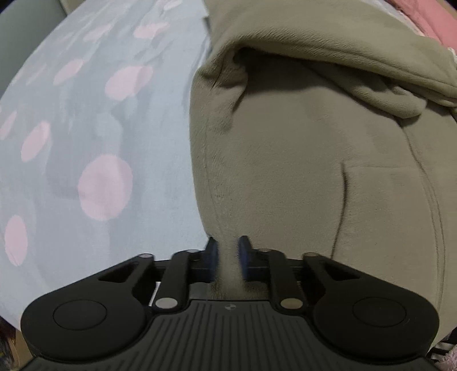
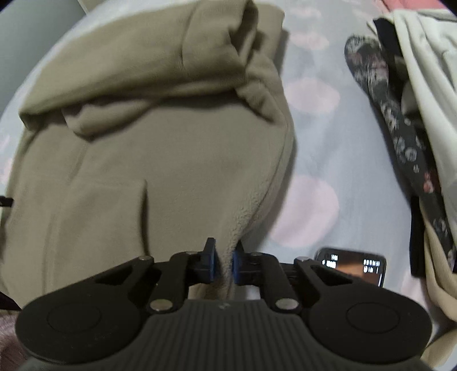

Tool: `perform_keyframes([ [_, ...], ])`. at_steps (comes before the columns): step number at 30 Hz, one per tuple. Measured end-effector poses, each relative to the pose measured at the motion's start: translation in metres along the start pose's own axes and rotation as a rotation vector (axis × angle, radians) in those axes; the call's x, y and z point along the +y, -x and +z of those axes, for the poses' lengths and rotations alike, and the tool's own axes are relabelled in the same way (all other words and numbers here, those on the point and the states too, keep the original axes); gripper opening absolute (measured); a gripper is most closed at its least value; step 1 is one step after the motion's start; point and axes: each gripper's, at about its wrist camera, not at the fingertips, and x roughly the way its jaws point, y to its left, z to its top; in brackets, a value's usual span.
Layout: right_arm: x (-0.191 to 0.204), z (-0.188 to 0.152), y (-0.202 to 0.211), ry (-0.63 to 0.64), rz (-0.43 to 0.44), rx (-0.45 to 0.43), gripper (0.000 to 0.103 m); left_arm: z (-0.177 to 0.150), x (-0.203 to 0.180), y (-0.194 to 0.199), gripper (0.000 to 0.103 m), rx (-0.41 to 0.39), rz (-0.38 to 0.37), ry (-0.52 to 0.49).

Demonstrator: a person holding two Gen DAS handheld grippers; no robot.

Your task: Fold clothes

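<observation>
An olive fleece jacket (image 1: 300, 148) lies spread on a pale blue bedsheet with pink dots (image 1: 94, 137). A sleeve is folded across its upper part. My left gripper (image 1: 228, 251) is shut on the jacket's near left hem corner, with a pinch of fleece between the blue pads. In the right wrist view the same jacket (image 2: 148, 137) fills the left and middle. My right gripper (image 2: 224, 256) is shut on its near right hem corner, fleece bunched between the pads. A slit pocket shows on each side of the front.
A phone (image 2: 352, 266) with a lit screen lies on the sheet (image 2: 320, 148) just right of the right gripper. A dark floral garment (image 2: 400, 137) and a cream one (image 2: 428, 85) are piled along the right edge. Pink fabric (image 1: 428, 17) shows beyond the jacket.
</observation>
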Motion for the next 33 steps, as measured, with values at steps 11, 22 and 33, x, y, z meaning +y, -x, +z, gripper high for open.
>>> perform_keyframes([
  [11,-0.023,0.027,0.059,-0.129,0.032,-0.300,0.012,0.018,0.037,0.067,0.008,-0.343,-0.109,0.207],
  [22,-0.033,0.075,0.042,-0.158,-0.041,-0.390,0.013,0.061,0.010,0.046,0.009,-0.448,0.023,0.135],
  [33,-0.030,0.065,0.062,-0.149,-0.138,-0.515,0.058,0.048,-0.007,0.070,0.053,-0.561,0.188,0.077],
])
